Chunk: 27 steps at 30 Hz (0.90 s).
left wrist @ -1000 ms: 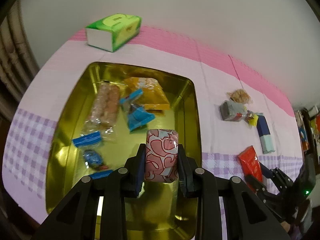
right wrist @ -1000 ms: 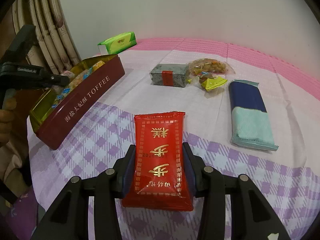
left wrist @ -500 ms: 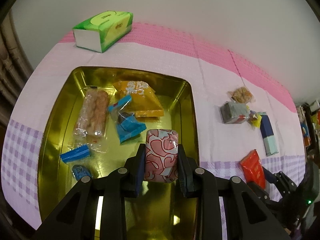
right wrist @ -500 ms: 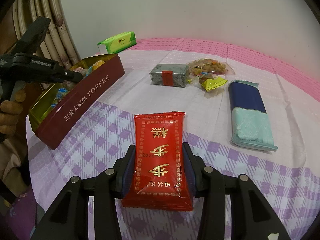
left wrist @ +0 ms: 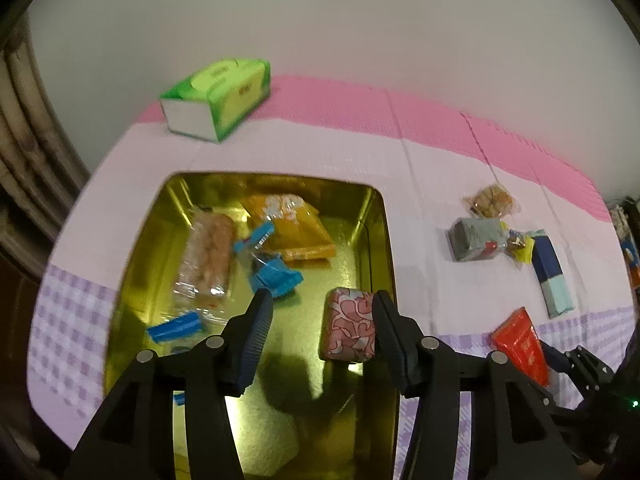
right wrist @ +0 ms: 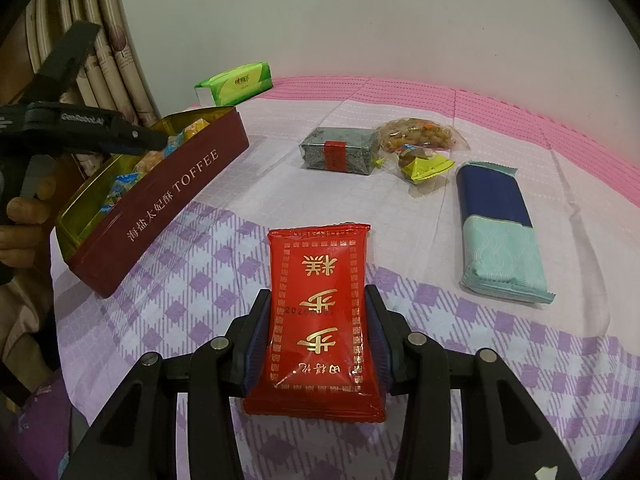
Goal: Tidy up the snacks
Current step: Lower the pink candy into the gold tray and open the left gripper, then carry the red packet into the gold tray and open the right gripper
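Only right view: red packet [right wrist: 318, 320] clamped in right claw [right wrist: 318, 344].

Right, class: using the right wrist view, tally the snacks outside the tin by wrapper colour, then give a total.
Red: 1, the red packet
Navy and teal: 1, the navy and teal bar
Grey: 1, the grey block
Clear: 1, the clear bag
Yellow: 1, the yellow sweet
Total: 5
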Motion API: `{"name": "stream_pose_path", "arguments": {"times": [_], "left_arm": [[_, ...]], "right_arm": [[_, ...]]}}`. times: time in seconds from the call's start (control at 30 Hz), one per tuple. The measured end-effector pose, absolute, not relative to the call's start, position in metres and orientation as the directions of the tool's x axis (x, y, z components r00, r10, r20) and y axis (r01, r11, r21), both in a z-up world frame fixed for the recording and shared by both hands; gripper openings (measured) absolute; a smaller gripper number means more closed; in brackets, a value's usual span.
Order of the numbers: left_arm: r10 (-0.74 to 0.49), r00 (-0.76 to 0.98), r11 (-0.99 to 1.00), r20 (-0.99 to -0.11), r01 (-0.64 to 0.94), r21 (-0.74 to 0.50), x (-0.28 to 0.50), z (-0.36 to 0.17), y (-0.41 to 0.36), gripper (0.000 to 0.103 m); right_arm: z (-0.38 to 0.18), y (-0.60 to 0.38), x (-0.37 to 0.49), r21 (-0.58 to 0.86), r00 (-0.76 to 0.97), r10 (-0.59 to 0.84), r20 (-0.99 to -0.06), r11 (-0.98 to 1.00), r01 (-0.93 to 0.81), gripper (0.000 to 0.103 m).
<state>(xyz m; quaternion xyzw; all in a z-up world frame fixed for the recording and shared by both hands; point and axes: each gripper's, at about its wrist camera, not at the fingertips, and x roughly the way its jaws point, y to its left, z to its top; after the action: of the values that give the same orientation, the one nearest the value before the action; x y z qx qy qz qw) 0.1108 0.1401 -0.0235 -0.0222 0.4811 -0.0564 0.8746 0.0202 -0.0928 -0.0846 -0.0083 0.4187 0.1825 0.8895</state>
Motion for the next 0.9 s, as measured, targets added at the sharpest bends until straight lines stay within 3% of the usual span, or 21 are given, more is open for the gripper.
{"name": "stream_pose_path", "arguments": {"times": [0.3,0.6,0.9], "left_arm": [[-0.002,0.624,0.998,-0.782,0.053,0.039,0.071,0.01,0.132,0.056],[0.007,0.659,1.0,-0.752,-0.019,-0.008,0.028,0.038,0.153,0.061],[0.065,0.683,0.998,-0.727,-0.037,0.055,-0.004,0.046,0.163,0.065]], "right_arm": [[-0.084,-0.09,0.02,0.113,0.584,0.299,-0.754,0.936,-0.333,0.042],[-0.081,-0.08,0.023,0.077,0.537,0.256,-0.804,0.94,-0.332,0.043],[-0.075,-0.09,0.022,0.201,0.464,0.317,-0.827,0.938,-0.282,0.041]]}}
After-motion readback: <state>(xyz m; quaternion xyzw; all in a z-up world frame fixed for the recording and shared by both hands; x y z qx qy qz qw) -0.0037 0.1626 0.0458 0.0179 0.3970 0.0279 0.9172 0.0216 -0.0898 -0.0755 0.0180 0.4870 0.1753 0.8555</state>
